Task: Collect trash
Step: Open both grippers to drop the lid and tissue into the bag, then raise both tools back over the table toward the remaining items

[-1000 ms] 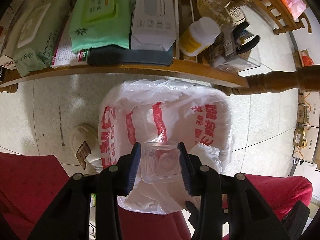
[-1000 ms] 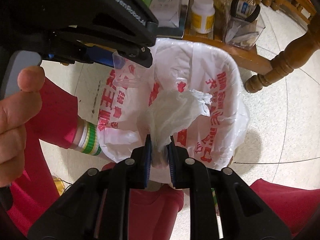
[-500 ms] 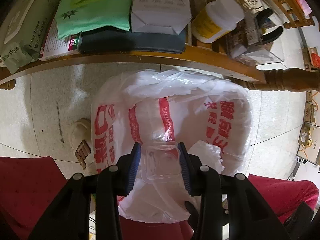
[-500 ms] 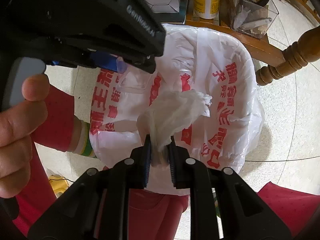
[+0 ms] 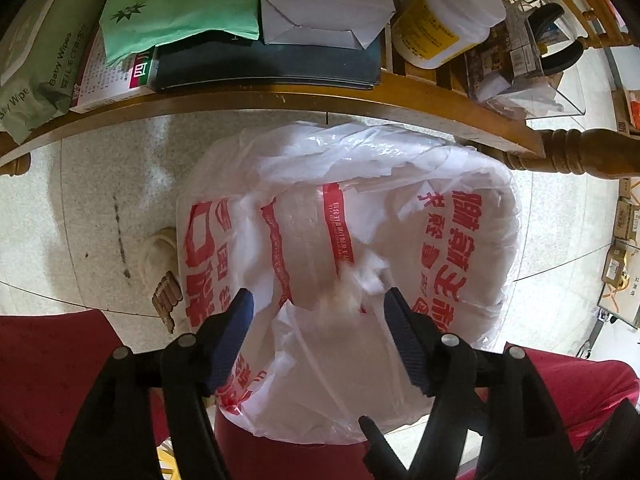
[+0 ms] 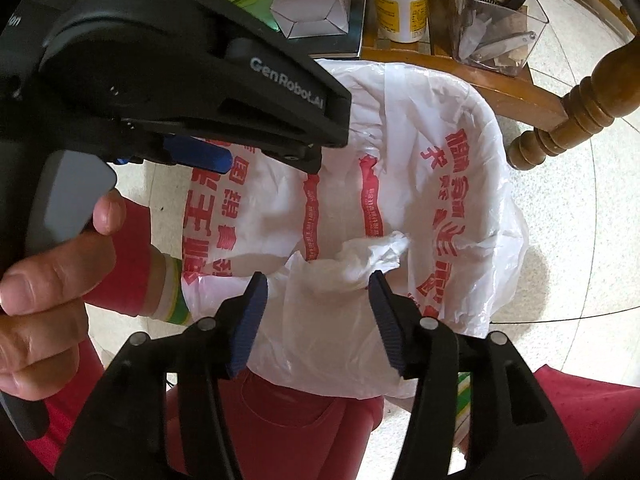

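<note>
A white plastic bag with red print (image 5: 460, 240) stands wide-mouthed on the floor below both tools. My left gripper (image 5: 316, 300) hangs over its mouth, jaws opening, with nothing between the blue pads. A blurred white scrap (image 5: 352, 284) shows inside the bag just beyond them. In the right wrist view the right gripper (image 6: 316, 280) is also opening. A crumpled white tissue (image 6: 368, 256) lies loose just past its right fingertip, over the bag (image 6: 460, 208). I see no clear plastic cup in either view.
A wooden shelf edge (image 5: 280, 100) behind the bag carries wipe packs (image 5: 172, 12), a white box (image 5: 324, 0), a yellow-labelled bottle (image 5: 444, 20) and a clear organiser (image 6: 500, 24). A turned wooden leg (image 6: 568, 116) stands to the right. A slipper (image 5: 160, 264), red trousers (image 6: 300, 420) and a hand (image 6: 44, 276) are close by.
Both grippers have opened. The clear plastic cup has left the left jaws and gone from sight. The tissue has slipped out of the right jaws towards the bag. The left tool came lower.
</note>
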Demonstrator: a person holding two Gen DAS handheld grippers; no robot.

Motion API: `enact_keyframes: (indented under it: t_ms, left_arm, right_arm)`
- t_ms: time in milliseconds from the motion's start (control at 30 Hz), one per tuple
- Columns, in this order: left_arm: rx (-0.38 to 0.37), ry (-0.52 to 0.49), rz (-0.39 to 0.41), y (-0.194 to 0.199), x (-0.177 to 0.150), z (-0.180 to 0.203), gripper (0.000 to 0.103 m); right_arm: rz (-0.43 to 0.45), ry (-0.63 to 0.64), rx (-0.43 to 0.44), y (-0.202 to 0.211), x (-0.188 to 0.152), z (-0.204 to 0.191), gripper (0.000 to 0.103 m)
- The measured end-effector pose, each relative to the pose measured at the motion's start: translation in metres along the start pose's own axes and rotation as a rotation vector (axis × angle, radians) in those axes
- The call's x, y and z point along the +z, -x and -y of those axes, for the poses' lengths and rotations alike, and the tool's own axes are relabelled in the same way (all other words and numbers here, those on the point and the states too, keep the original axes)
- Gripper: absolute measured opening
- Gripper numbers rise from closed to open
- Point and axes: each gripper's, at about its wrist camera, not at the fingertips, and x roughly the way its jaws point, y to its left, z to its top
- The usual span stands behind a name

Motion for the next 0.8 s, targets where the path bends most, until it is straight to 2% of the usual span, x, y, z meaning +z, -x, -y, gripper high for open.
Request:
enact_keyframes:
  t_ms: [167,500,633,733,800]
  left_arm:
    - [0.007,-0.02,0.015,0.007,-0.002,0.004,0.069]
    - [0.025,-0.041,0.068,0.033,-0.011,0.01,0.071]
    - [0.054,-0.066,0.105,0.049,-0.023,0.01,0.075]
    - [0.089,-0.086,0.138,0.064,-0.037,0.008,0.078]
    - [0.1,-0.095,0.149,0.075,-0.05,0.004,0.078]
  right_arm:
    - [0.01,-0.01,0.0,0.006,0.001,0.001,0.059]
    - [0.052,0.01,-0.01,0.018,-0.002,-0.003,0.059]
    - [0.086,0.018,-0.02,0.033,-0.007,-0.007,0.061]
    - [0.125,0.012,-0.022,0.053,-0.014,-0.008,0.068]
    - [0.151,0.012,-0.027,0.066,-0.017,-0.007,0.069]
